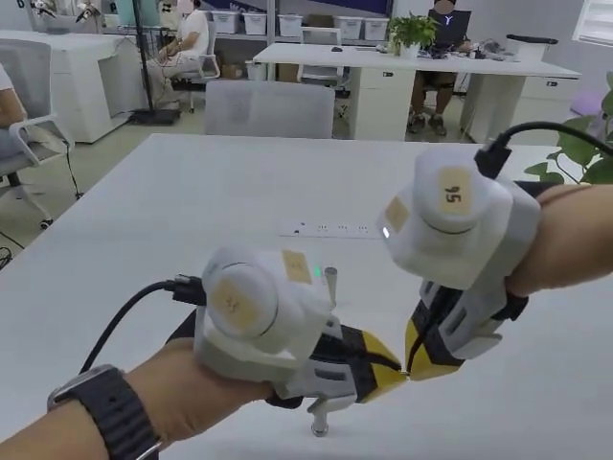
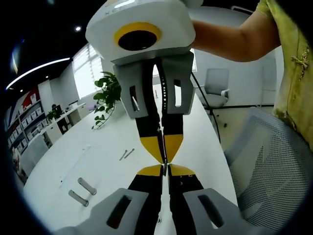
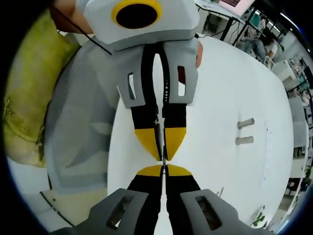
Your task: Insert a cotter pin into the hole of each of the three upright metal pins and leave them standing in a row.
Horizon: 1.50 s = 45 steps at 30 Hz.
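Workbench (image 1: 192,211): white, office behind.
Left gripper (image 2: 165,172): jaws closed on cotter pin (image 2: 163,155), 12 o'clock.
Right gripper (image 3: 164,171): closed on same pin, tip-to-tip.
Metal pins (image 2: 87,186): 2, 8 o'clock.

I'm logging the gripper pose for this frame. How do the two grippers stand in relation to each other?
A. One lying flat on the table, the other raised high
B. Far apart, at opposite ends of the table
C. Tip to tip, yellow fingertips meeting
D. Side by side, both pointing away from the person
C: in the head view the left gripper and the right gripper point at each other with their yellow tips meeting.
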### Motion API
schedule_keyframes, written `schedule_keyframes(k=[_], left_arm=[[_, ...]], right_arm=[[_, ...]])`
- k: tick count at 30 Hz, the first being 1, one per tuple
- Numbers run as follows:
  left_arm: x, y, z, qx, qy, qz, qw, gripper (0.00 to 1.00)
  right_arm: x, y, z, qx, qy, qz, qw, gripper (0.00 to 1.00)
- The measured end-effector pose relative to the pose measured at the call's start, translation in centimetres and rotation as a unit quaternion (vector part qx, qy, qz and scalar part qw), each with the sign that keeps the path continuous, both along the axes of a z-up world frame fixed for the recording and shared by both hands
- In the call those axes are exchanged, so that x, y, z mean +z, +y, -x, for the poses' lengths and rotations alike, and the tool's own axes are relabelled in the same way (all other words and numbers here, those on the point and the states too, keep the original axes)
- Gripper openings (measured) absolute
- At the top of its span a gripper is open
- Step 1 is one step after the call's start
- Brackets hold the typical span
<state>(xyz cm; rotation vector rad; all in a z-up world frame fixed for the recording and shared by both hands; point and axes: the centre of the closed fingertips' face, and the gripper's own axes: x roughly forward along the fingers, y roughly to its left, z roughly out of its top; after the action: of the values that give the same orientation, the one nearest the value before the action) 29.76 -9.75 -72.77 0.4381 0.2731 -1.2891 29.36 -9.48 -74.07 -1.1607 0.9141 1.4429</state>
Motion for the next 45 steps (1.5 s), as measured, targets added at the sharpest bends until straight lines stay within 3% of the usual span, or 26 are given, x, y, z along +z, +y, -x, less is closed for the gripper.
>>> schedule_keyframes(k=[25,45], left_arm=[[-0.61,-0.03,0.10,-0.011,-0.002,-0.005,0.9999,0.00],[-0.47,0.08,0.31,-0.022,-0.005,-0.001,0.9997,0.00]], right_arm=[[0.12,-0.04,0.19,0.003,0.004,0.009,0.9999,0.02],[0.06,-0.01,0.38,0.000,0.013,-0.001,0.9999,0.05]])
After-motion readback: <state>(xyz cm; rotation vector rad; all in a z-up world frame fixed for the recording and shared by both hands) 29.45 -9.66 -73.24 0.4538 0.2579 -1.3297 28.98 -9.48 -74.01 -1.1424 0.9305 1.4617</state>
